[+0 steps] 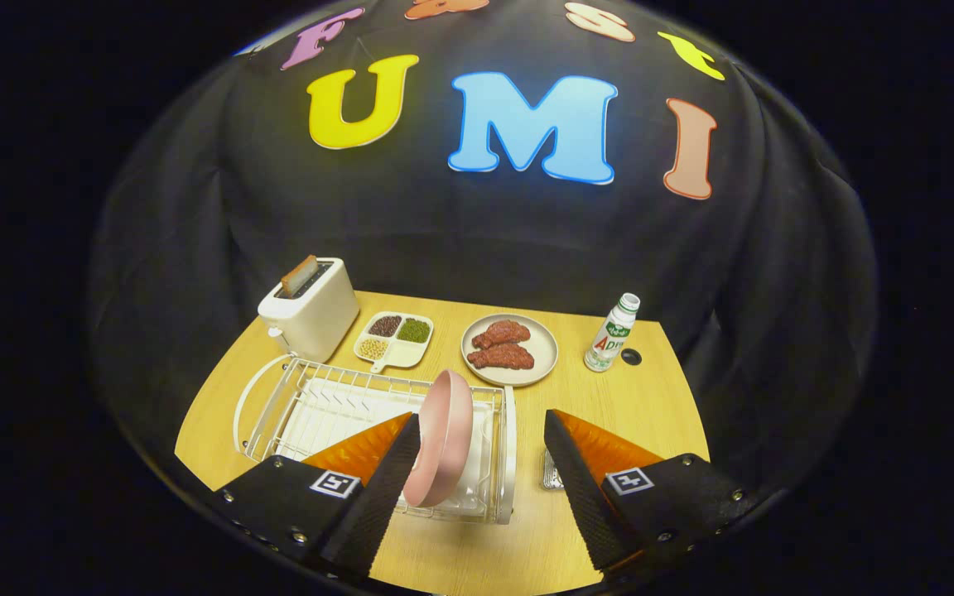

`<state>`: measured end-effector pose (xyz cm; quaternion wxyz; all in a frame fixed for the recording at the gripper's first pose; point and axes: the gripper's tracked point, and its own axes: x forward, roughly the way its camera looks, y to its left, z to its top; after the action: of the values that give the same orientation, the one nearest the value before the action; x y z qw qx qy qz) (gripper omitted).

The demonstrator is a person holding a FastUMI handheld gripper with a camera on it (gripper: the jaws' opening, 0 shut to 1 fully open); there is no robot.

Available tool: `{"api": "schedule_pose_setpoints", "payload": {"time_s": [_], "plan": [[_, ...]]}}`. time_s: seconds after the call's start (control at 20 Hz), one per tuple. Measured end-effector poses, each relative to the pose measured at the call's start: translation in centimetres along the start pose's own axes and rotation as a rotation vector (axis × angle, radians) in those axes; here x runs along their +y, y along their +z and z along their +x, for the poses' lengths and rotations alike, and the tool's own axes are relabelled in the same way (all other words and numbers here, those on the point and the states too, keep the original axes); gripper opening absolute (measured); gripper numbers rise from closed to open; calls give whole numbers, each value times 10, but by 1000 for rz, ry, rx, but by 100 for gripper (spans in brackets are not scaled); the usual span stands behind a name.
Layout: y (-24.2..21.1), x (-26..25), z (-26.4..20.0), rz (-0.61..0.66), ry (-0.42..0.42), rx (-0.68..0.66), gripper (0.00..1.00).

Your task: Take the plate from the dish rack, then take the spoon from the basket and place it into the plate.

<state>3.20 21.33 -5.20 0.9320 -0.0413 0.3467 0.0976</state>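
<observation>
Fingers (481,463) wide apart; pink plate (442,451) upright in dish rack (278,406) beside left finger.

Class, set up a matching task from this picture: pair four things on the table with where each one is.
Things:
1. pink plate
2. toaster
3. bottle
4. gripper

Places:
A. beside the plate of meat
B. open, fingers either side of the pink plate
C. on edge in the dish rack
D. behind the dish rack, bread in its slot

Pairs: 1-C, 2-D, 3-A, 4-B
</observation>
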Motion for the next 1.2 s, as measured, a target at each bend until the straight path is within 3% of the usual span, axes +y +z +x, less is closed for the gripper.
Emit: {"api": "schedule_pose_setpoints", "payload": {"time_s": [0.1, 0.35, 0.45, 0.55, 0.6, 0.7, 0.85, 0.95, 1.0, 1.2], "plan": [[-7, 5, 14, -2, -37, 55, 83], [-20, 14, 48, -5, -103, 123, 83], [-25, 10, 58, -15, -146, 147, 76], [-32, 13, 66, -6, -173, 170, 76], [-33, 6, 70, -27, -214, 174, 72], [-39, 1, 76, -58, -283, 173, 48], [-43, 9, 84, -75, -321, 176, 20], [-38, 13, 81, -82, -336, 172, 16], [-37, 14, 83, -64, -341, 176, 10], [-32, 13, 79, -66, -336, 194, 9]]}}
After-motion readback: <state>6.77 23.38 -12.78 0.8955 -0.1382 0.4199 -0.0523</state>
